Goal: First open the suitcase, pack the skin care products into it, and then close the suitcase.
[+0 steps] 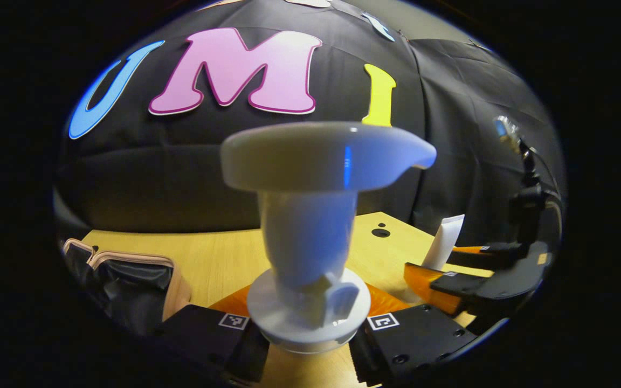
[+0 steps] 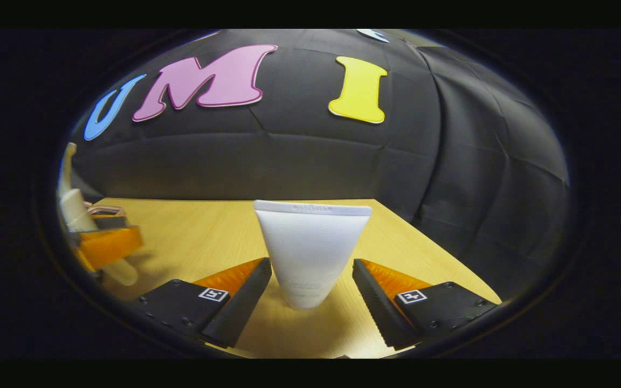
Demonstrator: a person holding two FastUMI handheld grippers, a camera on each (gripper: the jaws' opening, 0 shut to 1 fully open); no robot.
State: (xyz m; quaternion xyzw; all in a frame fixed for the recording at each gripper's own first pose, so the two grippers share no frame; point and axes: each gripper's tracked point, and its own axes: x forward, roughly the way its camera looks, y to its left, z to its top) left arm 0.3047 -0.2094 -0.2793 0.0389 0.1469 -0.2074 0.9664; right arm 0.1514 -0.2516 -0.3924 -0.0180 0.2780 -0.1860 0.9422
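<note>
Packing stage: the suitcase (image 1: 127, 285) lay open at the far left of the table (image 1: 219, 258), dark lining showing, so the step in hand looked like collecting the skin care products.
Left tongs (image 1: 310, 337): closed on the base of a white pump bottle (image 1: 310, 215), a finger against each side; the bottle stood up straight before the left gripper view, its broad pump head topmost.
Right tongs (image 2: 310, 302): spread apart around a white squeeze tube (image 2: 310, 253), with a visible gap between each finger and the tube, so nothing was gripped yet.
Tube position: upright on its cap on the table, crimped end up, centred between the right fingers.
Where the products were: the pump bottle was held by the left tongs over the table, not yet in the suitcase; the tube stood well to the right of the suitcase.
Other gripper seen: in the left gripper view the right tongs and tube appeared at the far right; in the right gripper view the left tongs appeared at the far left.
Next move, as a judgement: the right tongs would need to close squarely on the tube's lower body without tipping it, then both items would need carrying left to the open suitcase.
Risk: the tube's narrow footing could let it topple if one finger touched first.
</note>
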